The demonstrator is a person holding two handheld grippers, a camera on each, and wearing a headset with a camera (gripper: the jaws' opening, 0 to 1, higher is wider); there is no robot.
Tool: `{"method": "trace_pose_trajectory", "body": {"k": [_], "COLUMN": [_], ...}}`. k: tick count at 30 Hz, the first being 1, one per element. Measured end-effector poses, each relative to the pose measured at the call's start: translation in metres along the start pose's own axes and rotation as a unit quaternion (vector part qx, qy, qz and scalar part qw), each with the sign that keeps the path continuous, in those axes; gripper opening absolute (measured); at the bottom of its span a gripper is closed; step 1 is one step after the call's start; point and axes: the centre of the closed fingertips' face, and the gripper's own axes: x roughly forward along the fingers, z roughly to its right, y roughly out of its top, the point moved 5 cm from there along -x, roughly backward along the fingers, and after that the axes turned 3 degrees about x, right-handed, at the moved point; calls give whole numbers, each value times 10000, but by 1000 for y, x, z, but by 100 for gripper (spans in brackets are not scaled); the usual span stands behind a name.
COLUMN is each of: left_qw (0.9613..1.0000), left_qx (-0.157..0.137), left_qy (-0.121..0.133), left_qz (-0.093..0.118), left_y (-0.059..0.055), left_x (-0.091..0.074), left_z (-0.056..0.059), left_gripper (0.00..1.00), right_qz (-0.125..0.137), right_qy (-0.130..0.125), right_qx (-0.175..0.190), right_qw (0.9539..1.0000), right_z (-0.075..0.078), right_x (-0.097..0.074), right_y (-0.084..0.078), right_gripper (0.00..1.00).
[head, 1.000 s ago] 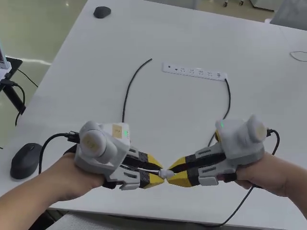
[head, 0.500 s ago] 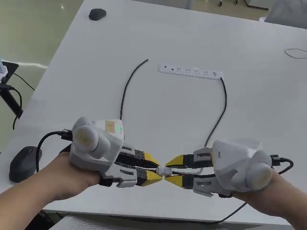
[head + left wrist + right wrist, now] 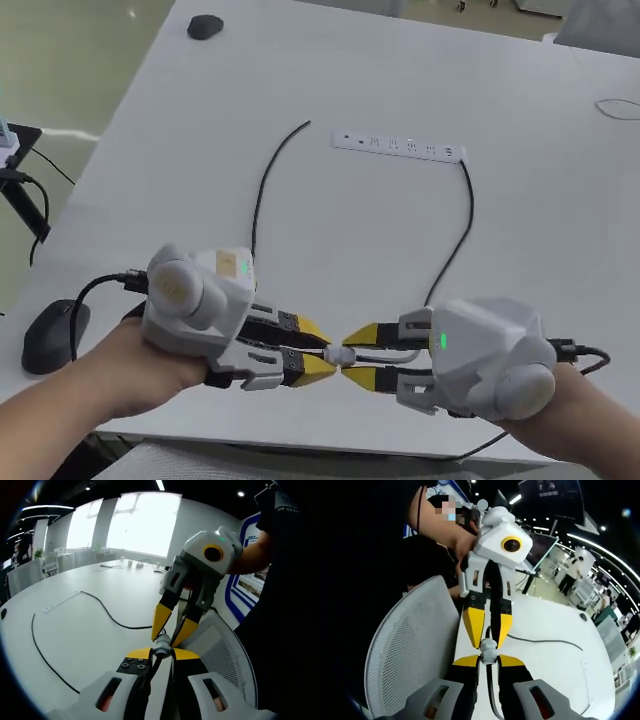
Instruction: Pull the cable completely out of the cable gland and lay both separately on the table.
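Unparted — cable (image 3: pixel 258 205) sits in the cable gland (image 3: pixel 341 355)
Both nipped narrow on it, left gripper (image 3: pixel 328 358) and right gripper (image 3: pixel 352 362), above the table (image 3: pixel 360 240) (nothing laid down)

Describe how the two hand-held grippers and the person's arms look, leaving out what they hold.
The left hand-held gripper and right hand-held gripper have bulky light-grey housings, black jaw arms with yellow tips, a green indicator light and a black lead trailing from the rear. The left one carries a pale yellowish label on top. The forearms are bare.
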Motion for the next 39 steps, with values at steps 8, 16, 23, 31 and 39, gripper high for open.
{"method": "trace_pose_trajectory", "body": {"k": [8, 16, 23, 31, 39], "left_qw": [10000, 9999, 9994, 9987, 9986], "left_qx": [74, 162, 311, 444, 507], "left_qy": [16, 55, 152, 225, 169], "left_qz": [-52, 13, 75, 75, 40], "left_y": [-1, 7, 15, 19, 21], "left_x": [0, -1, -3, -3, -2], "left_z": [0, -6, -11, -17, -18], "left_gripper": [15, 15, 15, 15, 15], "right_qz": [-32, 184, 452, -284, -487], "right_qy": [9, -239, -601, -1096, -1314], "right_qx": [167, 680, 1647, 1464, 1358], "right_qw": [9999, 9972, 9835, 9827, 9808], "right_z": [0, 12, 22, 18, 15], "right_x": [1, -5, -27, -35, -20], "right_y": [0, 6, 15, 2, -8], "right_gripper": [9, 14, 23, 23, 15]}}
